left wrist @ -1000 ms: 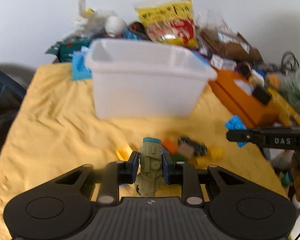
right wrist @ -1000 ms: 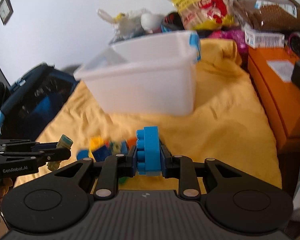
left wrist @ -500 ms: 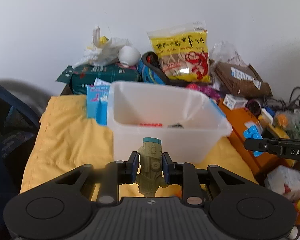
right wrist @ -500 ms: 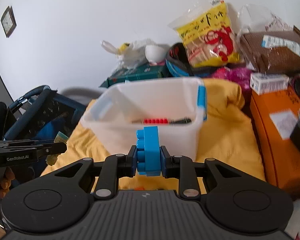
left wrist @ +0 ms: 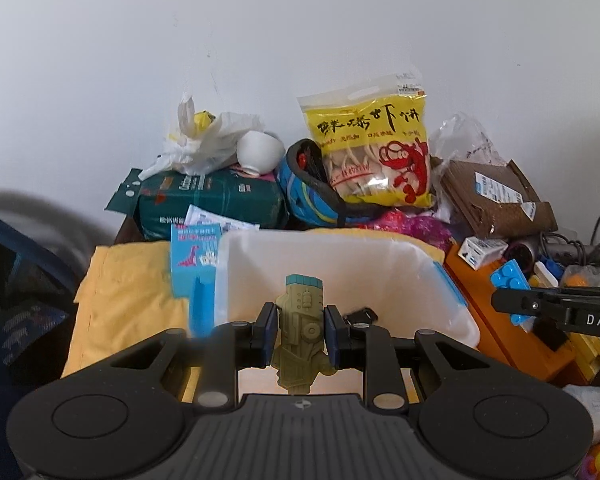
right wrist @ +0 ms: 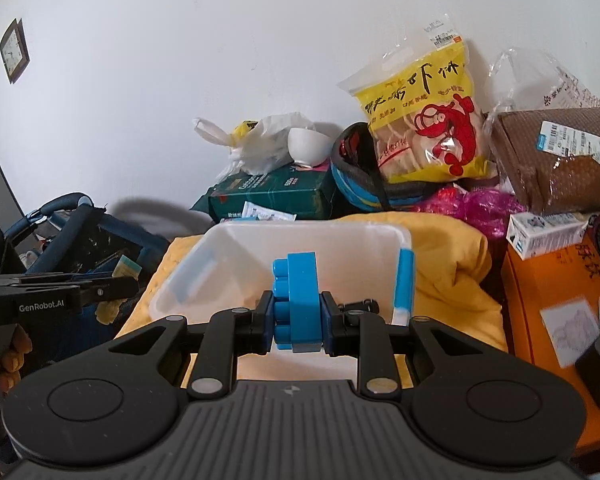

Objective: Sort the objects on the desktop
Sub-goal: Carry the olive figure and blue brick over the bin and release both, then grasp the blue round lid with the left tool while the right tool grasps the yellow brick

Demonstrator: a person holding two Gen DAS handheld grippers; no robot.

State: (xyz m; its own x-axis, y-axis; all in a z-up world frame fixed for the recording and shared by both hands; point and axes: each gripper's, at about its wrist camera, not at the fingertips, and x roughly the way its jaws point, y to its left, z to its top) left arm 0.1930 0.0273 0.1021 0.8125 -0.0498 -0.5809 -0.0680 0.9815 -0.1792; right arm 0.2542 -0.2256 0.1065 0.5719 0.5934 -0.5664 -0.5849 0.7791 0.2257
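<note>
Both grippers have risen from the yellow cloth to the white plastic bin (left wrist: 456, 304), whose open interior now shows. Left gripper (left wrist: 300, 334) clenches an upright olive-green toy figure (left wrist: 300, 332) over the bin's near wall. Right gripper (right wrist: 296, 326), right of it, grips a blue studded building block (right wrist: 298, 306), likewise just short of the opening.

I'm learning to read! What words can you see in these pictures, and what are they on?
"GenRobot.AI": side of the left gripper, seen from the right wrist.
"DAS": side of the right gripper, cut off at the picture's edge.
Yellow snack bag: large Chinese characters, too distorted to read surely.
Green package, parcel label, small white box, orange box: print too small or blurred.
</note>
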